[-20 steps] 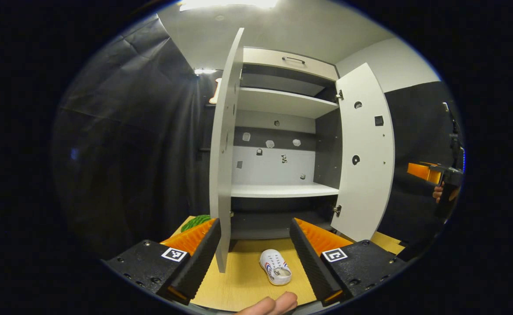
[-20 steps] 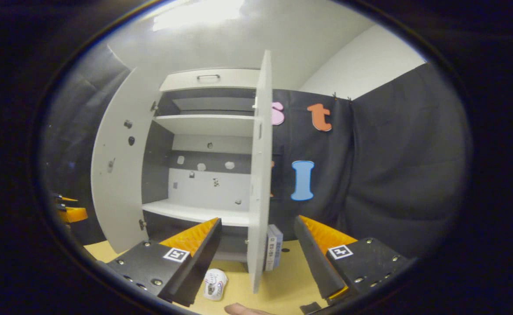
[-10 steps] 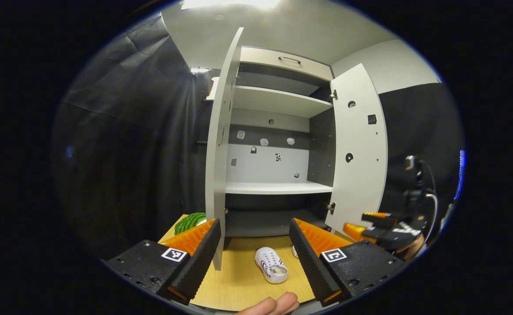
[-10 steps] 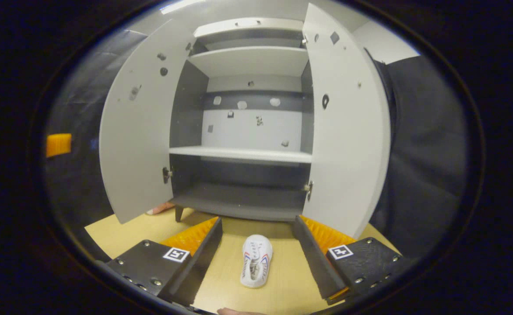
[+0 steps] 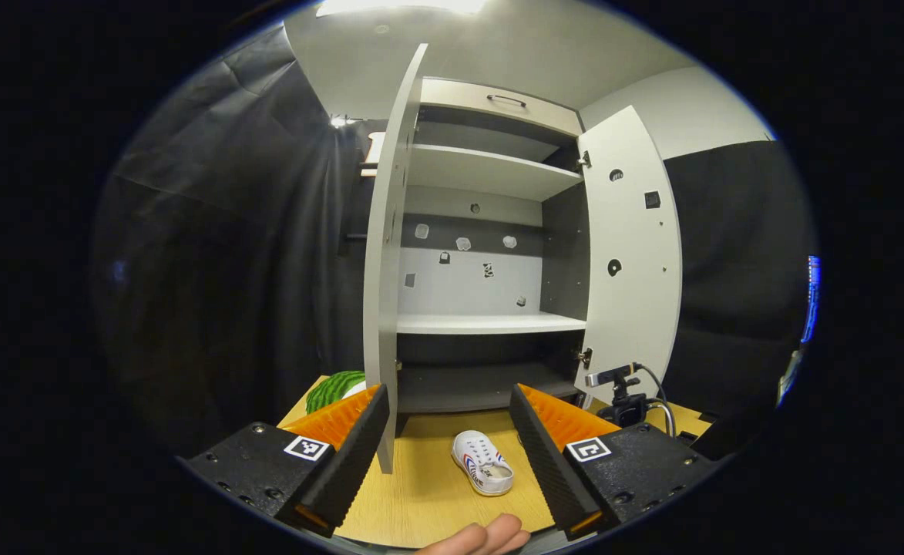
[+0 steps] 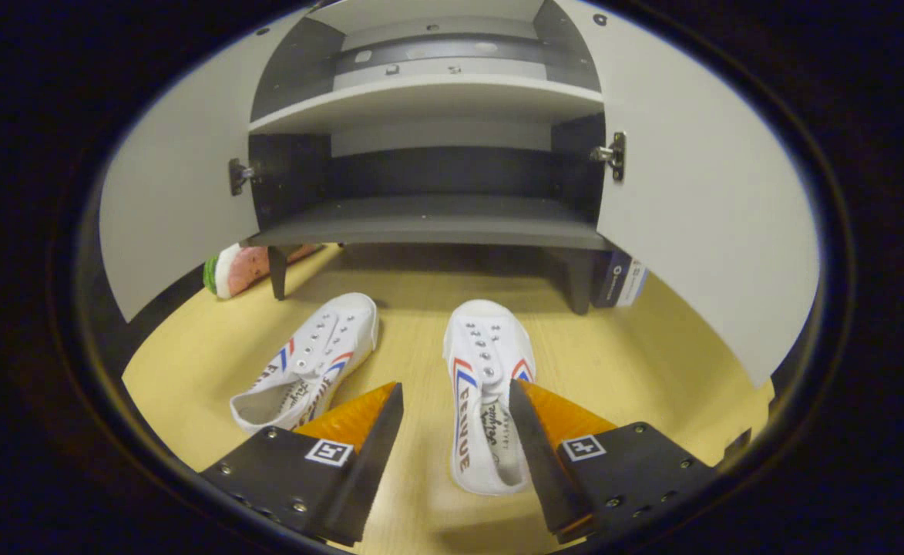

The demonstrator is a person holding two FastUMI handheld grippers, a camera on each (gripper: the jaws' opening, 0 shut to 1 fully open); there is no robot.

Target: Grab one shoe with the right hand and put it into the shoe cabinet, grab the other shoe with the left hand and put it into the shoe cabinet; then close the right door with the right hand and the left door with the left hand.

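Two white canvas shoes lie on the wooden floor before the open shoe cabinet [image 6: 436,223]. In the right gripper view the right shoe [image 6: 486,385] lies between the fingers of my right gripper [image 6: 452,408], which is open and low over it; the left shoe [image 6: 309,362] lies beside it, apart. Both cabinet doors, the left door [image 6: 166,193] and the right door [image 6: 706,216], stand wide open. In the left gripper view my left gripper [image 5: 444,420] is open and held back from the cabinet [image 5: 482,339], with one shoe [image 5: 482,472] on the floor ahead. The right gripper's camera mount [image 5: 621,393] shows low by the right door [image 5: 629,254].
A watermelon-patterned object [image 6: 228,270] lies by the cabinet's left leg, seen also as a green shape [image 5: 332,389] in the left gripper view. A small box [image 6: 620,281] stands behind the right door. Cabinet shelves [image 5: 490,324] are bare. A person's fingers [image 5: 482,537] show at the bottom edge.
My right gripper has dropped low and moved in toward the floor, so the right shoe now lies between its open fingers. The left gripper has barely shifted.
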